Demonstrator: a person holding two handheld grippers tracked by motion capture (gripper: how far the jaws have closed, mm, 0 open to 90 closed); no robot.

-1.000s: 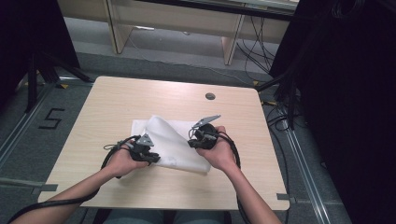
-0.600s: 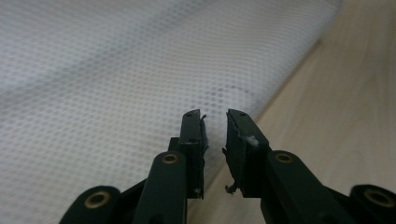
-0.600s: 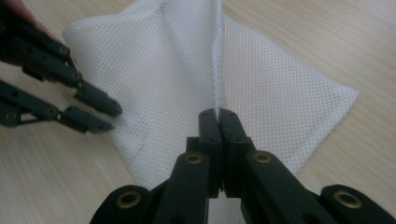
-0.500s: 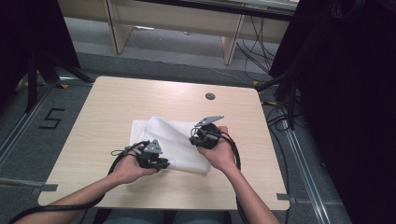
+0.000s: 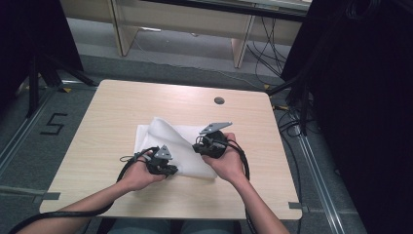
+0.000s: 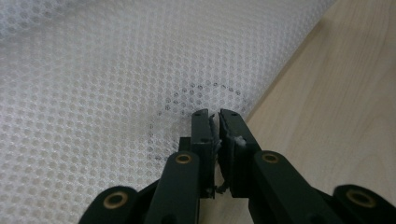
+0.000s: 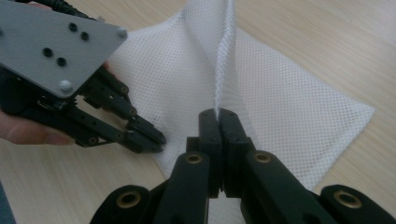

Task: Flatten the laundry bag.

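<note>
Right gripper [image 7: 218, 115] clamped shut on mesh cloth [image 5: 182, 146] fold. Left gripper [image 6: 214, 116] jaws just closing, pinching cloth's near edge; seat grip fully before pulling apart.

We see a pale wooden table [image 5: 122, 112] with a round dark grommet [image 5: 219, 100] near its far edge, standing on grey carpet [image 5: 185, 63]. Beyond it runs a light wooden bench [image 5: 195, 29], cables [image 5: 265, 53] hanging by its leg. A "5" [image 5: 53, 124] is taped on the floor to our left. Black curtains [image 5: 360, 107] close both sides.
</note>
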